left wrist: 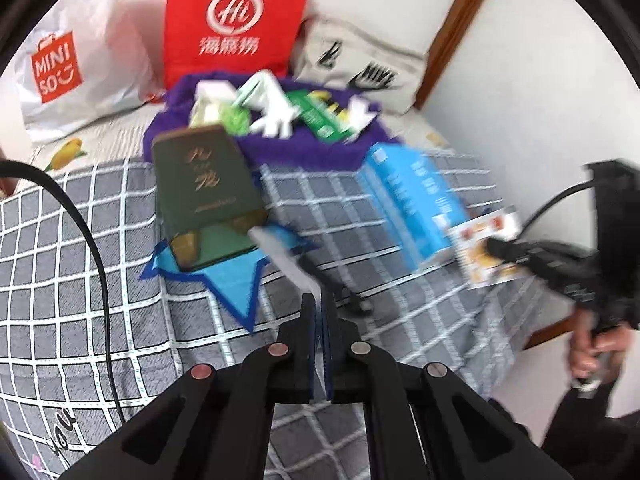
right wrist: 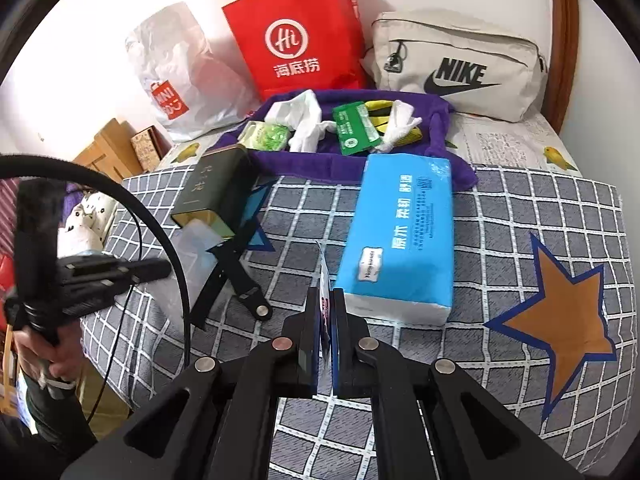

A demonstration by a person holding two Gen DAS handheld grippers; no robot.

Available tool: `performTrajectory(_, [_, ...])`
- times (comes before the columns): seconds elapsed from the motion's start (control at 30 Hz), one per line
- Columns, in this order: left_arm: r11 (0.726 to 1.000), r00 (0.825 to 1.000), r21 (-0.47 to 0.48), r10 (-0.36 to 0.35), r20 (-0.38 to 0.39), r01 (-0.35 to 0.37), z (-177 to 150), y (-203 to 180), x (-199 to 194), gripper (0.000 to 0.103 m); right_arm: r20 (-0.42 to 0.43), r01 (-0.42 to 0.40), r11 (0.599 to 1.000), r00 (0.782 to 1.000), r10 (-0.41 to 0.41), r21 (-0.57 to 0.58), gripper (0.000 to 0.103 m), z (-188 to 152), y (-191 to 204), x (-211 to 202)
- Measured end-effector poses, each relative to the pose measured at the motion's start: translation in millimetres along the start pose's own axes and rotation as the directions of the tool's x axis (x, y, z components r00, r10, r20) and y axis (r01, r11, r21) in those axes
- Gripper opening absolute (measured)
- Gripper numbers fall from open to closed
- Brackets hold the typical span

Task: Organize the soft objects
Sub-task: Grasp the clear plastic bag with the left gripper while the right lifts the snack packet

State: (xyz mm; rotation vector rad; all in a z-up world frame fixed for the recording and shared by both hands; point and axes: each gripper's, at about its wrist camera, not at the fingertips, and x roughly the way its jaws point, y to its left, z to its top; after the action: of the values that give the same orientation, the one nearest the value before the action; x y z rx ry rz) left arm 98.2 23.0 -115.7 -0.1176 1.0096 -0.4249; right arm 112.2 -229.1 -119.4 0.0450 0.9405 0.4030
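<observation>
My left gripper (left wrist: 320,304) is shut on a clear plastic bag (left wrist: 286,258) that holds a black strap; the bag (right wrist: 192,256) and strap (right wrist: 240,284) also show in the right wrist view. My right gripper (right wrist: 327,300) is shut on a small printed packet (right wrist: 325,280), seen edge-on; the packet shows in the left wrist view (left wrist: 486,250). A blue tissue pack (right wrist: 400,240) lies on the checked bedspread (right wrist: 500,216). A purple towel (right wrist: 320,164) carries white gloves (right wrist: 308,128), a green card and packets.
A dark green box (right wrist: 216,192) stands left of the tissue pack. Behind the towel stand a red paper bag (right wrist: 296,40), a white Miniso bag (right wrist: 176,80) and a beige Nike bag (right wrist: 460,68). Wall at right; bed edge at left.
</observation>
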Motion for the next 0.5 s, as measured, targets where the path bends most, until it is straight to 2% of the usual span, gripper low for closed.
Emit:
performTrajectory(0.07, [0.999,0.999,0.003,-0.039,0.025,0.039,2,-4,-13,0.004,0.001,-0.011,1.0,1.0,0.011,-0.007,0.004,-1,4,0])
performTrajectory(0.17, [1.0,0.998,0.02,-0.025,0.053,0.024,5,-11,-25,0.004,0.002,-0.021,1.0,1.0,0.021,-0.018,0.004,-2,9,-3])
performTrajectory(0.27, [0.999,0.996,0.016,-0.053,0.073,0.052,9,-12,-35,0.004,0.007,-0.032,0.999,0.999,0.032,-0.022,0.004,-1,12,-6])
performTrajectory(0.5, [0.999,0.995,0.017,-0.03,0.093,0.028,14,-12,-40,0.004,0.01,-0.055,0.998,0.998,0.056,-0.037,0.004,3,20,-6])
